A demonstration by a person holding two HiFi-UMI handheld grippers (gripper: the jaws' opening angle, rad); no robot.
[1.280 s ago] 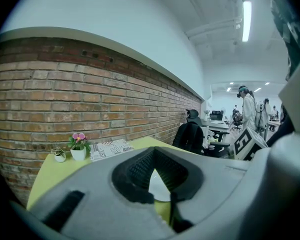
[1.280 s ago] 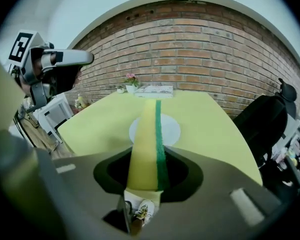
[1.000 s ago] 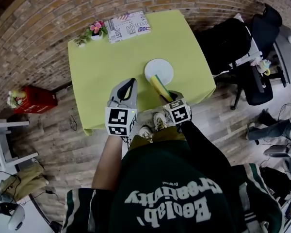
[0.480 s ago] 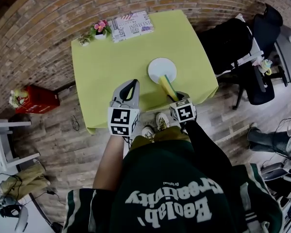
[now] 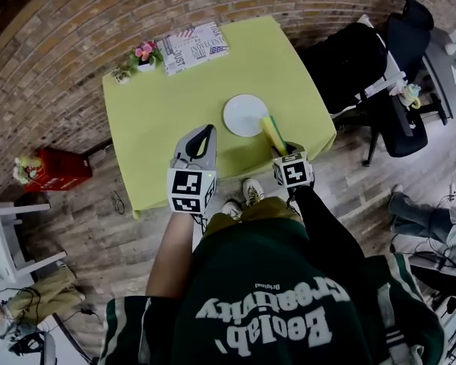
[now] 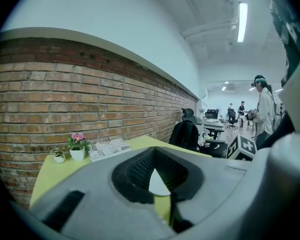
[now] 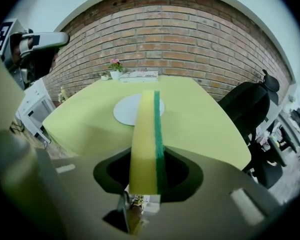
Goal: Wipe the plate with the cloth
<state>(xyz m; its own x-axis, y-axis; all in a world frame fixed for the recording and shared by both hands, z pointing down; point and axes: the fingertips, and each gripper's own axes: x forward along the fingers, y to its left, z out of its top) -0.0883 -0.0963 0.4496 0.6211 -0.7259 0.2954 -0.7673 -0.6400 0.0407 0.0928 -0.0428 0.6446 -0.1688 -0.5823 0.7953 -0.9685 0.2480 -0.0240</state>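
Observation:
A round white plate (image 5: 245, 115) lies on the yellow-green table (image 5: 167, 105), near its front edge. My right gripper (image 5: 278, 146) is shut on the cloth (image 5: 273, 132), a yellow sponge with a green side, which points at the plate's right rim. In the right gripper view the sponge (image 7: 146, 129) sticks out of the right gripper (image 7: 146, 160) toward the plate (image 7: 126, 109). The left gripper (image 5: 206, 130) hovers over the front edge, left of the plate, shut and holding nothing. The left gripper (image 6: 155, 152) shows a sliver of plate (image 6: 159, 185) through its jaws.
A pink flower pot (image 5: 145, 52), a small plant (image 5: 122, 73) and a printed paper (image 5: 195, 42) sit at the table's far edge. Black office chairs (image 5: 349, 59) stand to the right, a red crate (image 5: 52, 169) to the left. The person's shoes (image 5: 239, 196) are under the front edge.
The right gripper with the sponge has drifted right, from in front of the plate's middle to its right rim. The left gripper has kept its place.

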